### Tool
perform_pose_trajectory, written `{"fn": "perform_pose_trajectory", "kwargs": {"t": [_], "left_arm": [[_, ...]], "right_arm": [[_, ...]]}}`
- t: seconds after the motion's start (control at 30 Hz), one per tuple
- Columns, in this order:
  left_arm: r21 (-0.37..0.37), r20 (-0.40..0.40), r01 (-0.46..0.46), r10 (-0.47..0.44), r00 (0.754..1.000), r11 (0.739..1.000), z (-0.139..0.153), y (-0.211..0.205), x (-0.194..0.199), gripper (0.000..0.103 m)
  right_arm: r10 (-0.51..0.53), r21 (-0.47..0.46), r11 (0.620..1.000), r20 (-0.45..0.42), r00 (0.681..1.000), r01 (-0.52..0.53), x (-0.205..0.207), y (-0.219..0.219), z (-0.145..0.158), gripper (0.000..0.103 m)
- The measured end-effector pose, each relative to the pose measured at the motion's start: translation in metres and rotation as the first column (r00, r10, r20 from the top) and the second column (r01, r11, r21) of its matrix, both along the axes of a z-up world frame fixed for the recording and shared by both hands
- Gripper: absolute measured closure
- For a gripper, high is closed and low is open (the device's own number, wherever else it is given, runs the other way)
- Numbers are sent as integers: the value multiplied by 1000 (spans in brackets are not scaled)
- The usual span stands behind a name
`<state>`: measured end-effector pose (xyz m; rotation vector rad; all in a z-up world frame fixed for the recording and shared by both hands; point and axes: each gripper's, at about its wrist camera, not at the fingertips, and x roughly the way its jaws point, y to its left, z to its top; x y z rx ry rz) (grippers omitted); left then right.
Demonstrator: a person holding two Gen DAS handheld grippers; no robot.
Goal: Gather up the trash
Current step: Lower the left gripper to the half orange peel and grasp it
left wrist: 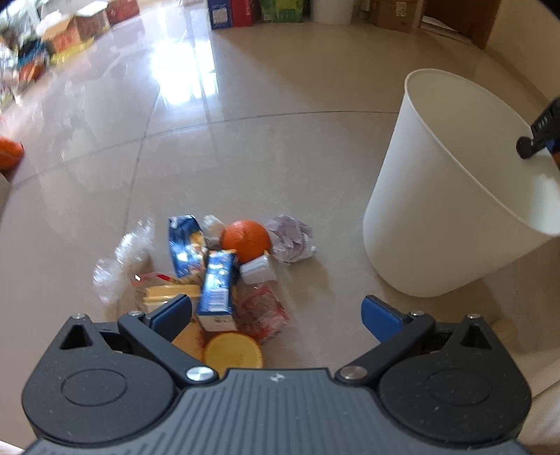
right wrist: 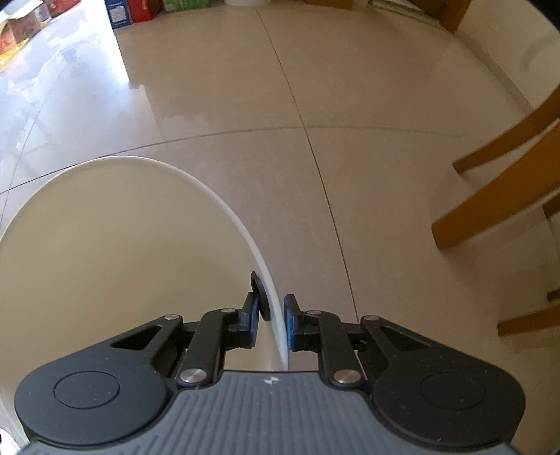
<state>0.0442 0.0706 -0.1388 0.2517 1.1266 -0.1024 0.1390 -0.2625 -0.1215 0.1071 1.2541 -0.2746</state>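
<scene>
A heap of trash lies on the tiled floor in the left wrist view: an orange (left wrist: 246, 239), a crumpled paper ball (left wrist: 292, 238), two blue cartons (left wrist: 217, 290) (left wrist: 183, 245), a small white cup (left wrist: 259, 269), a red wrapper (left wrist: 264, 311), clear plastic film (left wrist: 122, 255), a yellow pack (left wrist: 164, 294) and a yellow lid (left wrist: 232, 351). My left gripper (left wrist: 276, 308) hovers open just above the near side of the heap, holding nothing. A white bin (left wrist: 437, 210) stands tilted to the right. My right gripper (right wrist: 274, 315) is shut on the rim of the white bin (right wrist: 105, 245).
Wooden chair legs (right wrist: 497, 182) stand to the right of the bin. Cardboard and coloured boxes (left wrist: 231, 14) line the far wall, and more clutter sits at the far left. An orange ball (left wrist: 8, 152) lies at the left edge.
</scene>
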Motion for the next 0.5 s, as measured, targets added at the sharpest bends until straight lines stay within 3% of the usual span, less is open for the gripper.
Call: {"fn": "perform_pose_trajectory", "kwargs": {"t": [0.13, 0.33, 0.5], "left_arm": [[40, 57, 22, -24, 998, 999, -1, 7, -8, 1], [9, 38, 0, 0, 999, 1000, -19, 39, -7, 1], [-30, -27, -95, 95, 995, 995, -48, 63, -10, 1]], "right_arm": [[25, -15, 1000, -30, 999, -25, -4, 7, 1, 86], [-1, 7, 1000, -39, 999, 1, -2, 3, 1, 86], [6, -25, 1000, -55, 998, -8, 4, 6, -3, 84]]}}
